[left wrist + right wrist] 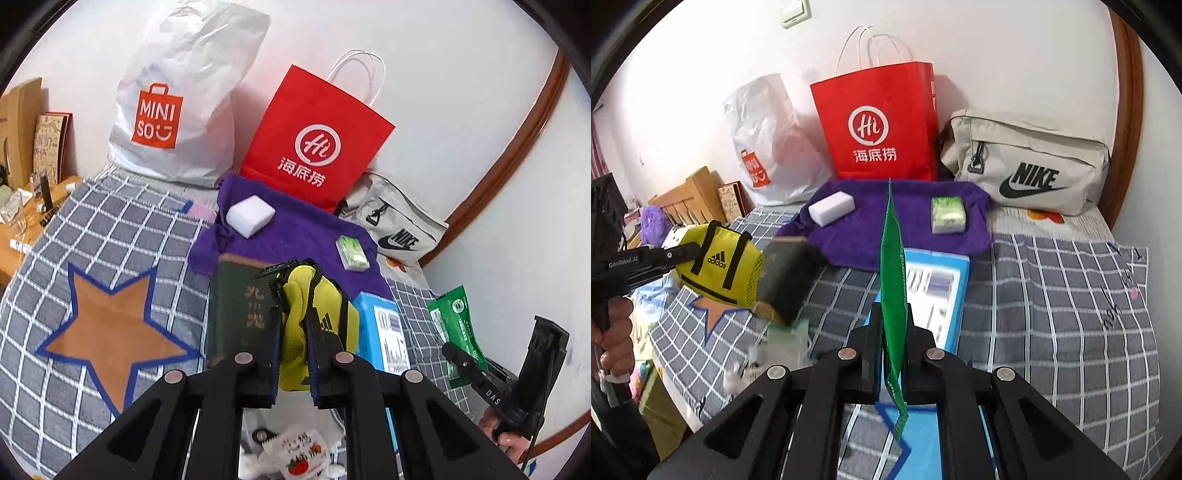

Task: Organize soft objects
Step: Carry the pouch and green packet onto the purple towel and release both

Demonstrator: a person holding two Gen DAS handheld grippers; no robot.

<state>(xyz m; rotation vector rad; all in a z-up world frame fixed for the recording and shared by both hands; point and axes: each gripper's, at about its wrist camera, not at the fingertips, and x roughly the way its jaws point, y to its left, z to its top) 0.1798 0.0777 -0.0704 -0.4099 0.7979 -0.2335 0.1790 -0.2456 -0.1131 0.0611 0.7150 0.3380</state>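
Note:
My left gripper is shut on a small yellow Adidas pouch and holds it above the bed; the pouch also shows in the right wrist view. My right gripper is shut on a flat green packet, held edge-on above a blue box; the packet also shows in the left wrist view. A purple towel lies ahead with a white sponge block and a green tissue pack on it. A dark green book lies beside the towel.
A red paper bag, a white Miniso plastic bag and a beige Nike bag stand against the wall behind the towel. The bed has a grey checked cover with an orange star patch. A wooden side table holds small items at left.

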